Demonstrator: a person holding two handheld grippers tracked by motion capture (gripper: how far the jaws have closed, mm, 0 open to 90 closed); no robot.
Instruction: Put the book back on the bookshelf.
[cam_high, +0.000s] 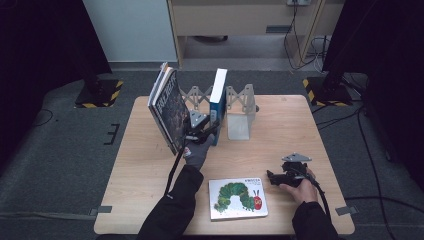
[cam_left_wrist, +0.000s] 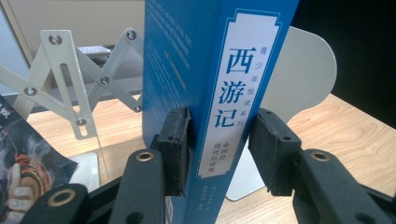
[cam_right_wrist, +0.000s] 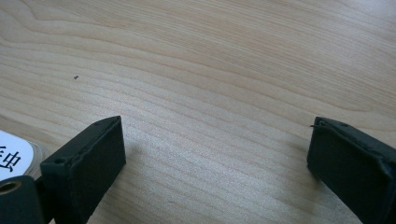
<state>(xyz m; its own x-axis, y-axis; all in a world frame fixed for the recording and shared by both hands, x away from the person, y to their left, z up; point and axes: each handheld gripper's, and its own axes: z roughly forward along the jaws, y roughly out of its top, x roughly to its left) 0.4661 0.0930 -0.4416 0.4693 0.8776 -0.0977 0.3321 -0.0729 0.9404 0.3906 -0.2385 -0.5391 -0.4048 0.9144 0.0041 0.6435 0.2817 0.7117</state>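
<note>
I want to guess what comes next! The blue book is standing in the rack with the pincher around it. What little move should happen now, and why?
Probably ease the left hand-held gripper open and draw it back. The blue book already stands upright in the rack, its spine between the pads. The right hand-held gripper rests open over bare table beside the caterpillar book, perhaps next.

The blue book (cam_high: 218, 102) stands upright on the wooden table, near its far edge, inside a pale metal book stand. Its spine (cam_left_wrist: 233, 93) is blue with a white label that carries blue Chinese characters, and the page edges on top are white. The book stands between a folding lattice part and a flat end plate of the stand
</note>
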